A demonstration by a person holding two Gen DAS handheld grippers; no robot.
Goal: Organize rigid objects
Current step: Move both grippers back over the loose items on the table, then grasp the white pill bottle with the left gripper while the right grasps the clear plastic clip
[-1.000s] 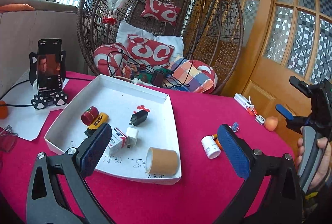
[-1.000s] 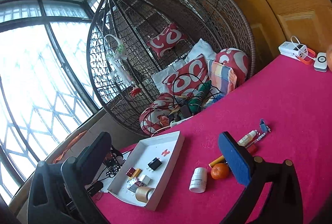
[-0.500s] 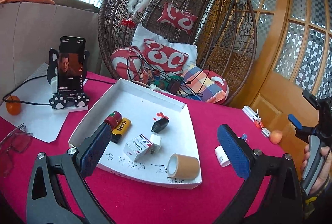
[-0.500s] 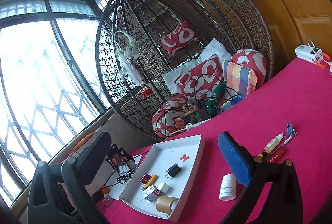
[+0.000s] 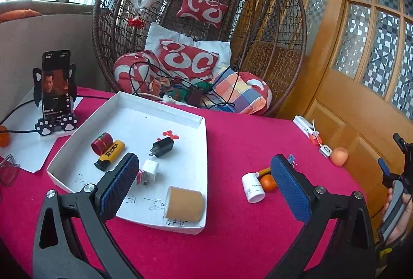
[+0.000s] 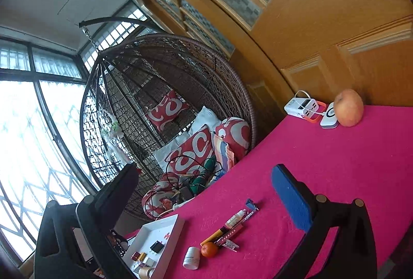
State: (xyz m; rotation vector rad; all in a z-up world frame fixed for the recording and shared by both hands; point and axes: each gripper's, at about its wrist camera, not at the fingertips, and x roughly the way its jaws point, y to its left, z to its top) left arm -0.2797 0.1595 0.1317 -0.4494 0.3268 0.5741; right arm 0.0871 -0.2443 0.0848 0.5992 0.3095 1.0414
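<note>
The white tray sits on the pink tablecloth, and it is the landmark here. Inside it lie a roll of brown tape at the near right corner, a white charger plug, a black charger plug, a yellow lighter and a small red tin toward its left side. Just right of the tray, on the cloth, stand a white pill bottle and a small orange, touching or nearly so, with pens and a small dropper bottle behind them.

Compared with 1 second ago, the left gripper has swung back toward the loose items after a half-second look further left, and the right gripper has tilted so the far table edge with the apple and a white power bank now shows. Nothing in the tray has moved. I judge this as a search between picks: about 5 items are in, and the bottle looks the likeliest next target.

Both grippers are spread wide with nothing between the pads.

Writing: the lighter carries black characters, and handwritten marks run along the tray floor near the tape; neither is legible. The bottle label is too small to read. A phone on a paw-print stand, left of the tray, shows a video.
</note>
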